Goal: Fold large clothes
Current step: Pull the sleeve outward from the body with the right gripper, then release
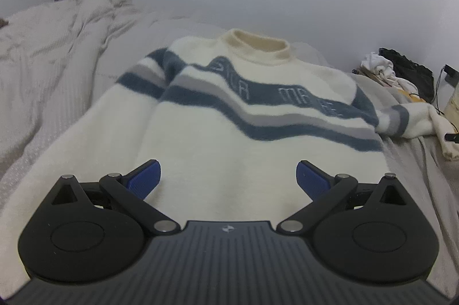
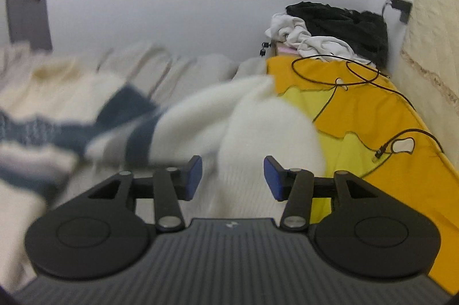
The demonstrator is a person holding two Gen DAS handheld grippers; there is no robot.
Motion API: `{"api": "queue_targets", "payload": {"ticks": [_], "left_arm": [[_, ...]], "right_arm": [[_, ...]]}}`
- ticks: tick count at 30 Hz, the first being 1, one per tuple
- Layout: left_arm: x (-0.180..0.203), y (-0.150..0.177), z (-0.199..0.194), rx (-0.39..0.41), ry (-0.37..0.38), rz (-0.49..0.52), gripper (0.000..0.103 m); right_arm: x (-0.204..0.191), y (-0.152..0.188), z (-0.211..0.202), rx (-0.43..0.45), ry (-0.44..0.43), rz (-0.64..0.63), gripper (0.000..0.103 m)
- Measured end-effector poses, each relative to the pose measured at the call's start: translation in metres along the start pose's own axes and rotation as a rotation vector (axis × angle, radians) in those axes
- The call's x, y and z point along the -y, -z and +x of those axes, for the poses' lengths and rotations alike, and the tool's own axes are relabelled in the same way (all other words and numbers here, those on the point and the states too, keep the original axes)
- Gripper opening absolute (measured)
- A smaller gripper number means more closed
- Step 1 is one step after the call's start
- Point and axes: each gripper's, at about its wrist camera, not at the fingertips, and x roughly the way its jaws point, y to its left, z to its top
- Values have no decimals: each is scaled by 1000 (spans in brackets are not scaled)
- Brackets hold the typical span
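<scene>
A cream sweater [image 1: 229, 133] with wavy blue and grey stripes lies flat and face up on the bed, collar at the far end. My left gripper [image 1: 228, 170] hovers open and wide over its lower body, with nothing between the blue pads. The sweater's right sleeve [image 1: 401, 118] trails off to the right. In the right wrist view that white sleeve [image 2: 258, 127] lies bunched, and its cuff end runs between the pads of my right gripper [image 2: 232, 161]. Those jaws stand apart and I see no pad pressing the fabric. The picture is blurred there.
A crumpled pale duvet [image 1: 57, 52] is heaped at the left of the bed. At the right lie a yellow and orange cloth [image 2: 358, 104] with black cables [image 2: 330, 67], a pile of black and white clothes [image 2: 330, 27], and an upright cream pad [image 2: 430, 18]. A white wall stands behind.
</scene>
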Motion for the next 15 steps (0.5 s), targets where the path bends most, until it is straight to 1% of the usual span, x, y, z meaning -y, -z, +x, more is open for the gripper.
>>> {"api": "queue_targets", "payload": {"ticks": [1,2,5,7,9,10,11,12,14,15], "left_arm": [[2,1,-2,7,0,10,102],[4,2,-3,13,-2,21,102],[8,4,-4,23,-9,44,102],[10,5,-3,26,-12,57,102],[11,7,-1,23,-18,67,102],[12,7,0,22,-21,70,102],[12,7,1,20,-23,71,102],[12,8,1,18,-25,71,102],[12,8,3,14,-24,71,102],[12,8,3,11,-25,72,102]], "right_arm": [[-6,6,2,-5,23,-36,68],[-12,11,2,-6,39,-67,73],[-22,21,9,-20,64,-168,72],[-26,25,16,-45,112,-230,71],[-28,27,19,-61,158,-278,58],[-27,26,21,-65,186,-289,43],[-27,25,19,-60,217,-290,23],[-24,22,16,-45,243,-277,15],[-15,14,7,-1,273,-238,11],[-9,7,1,40,289,-220,10]]}}
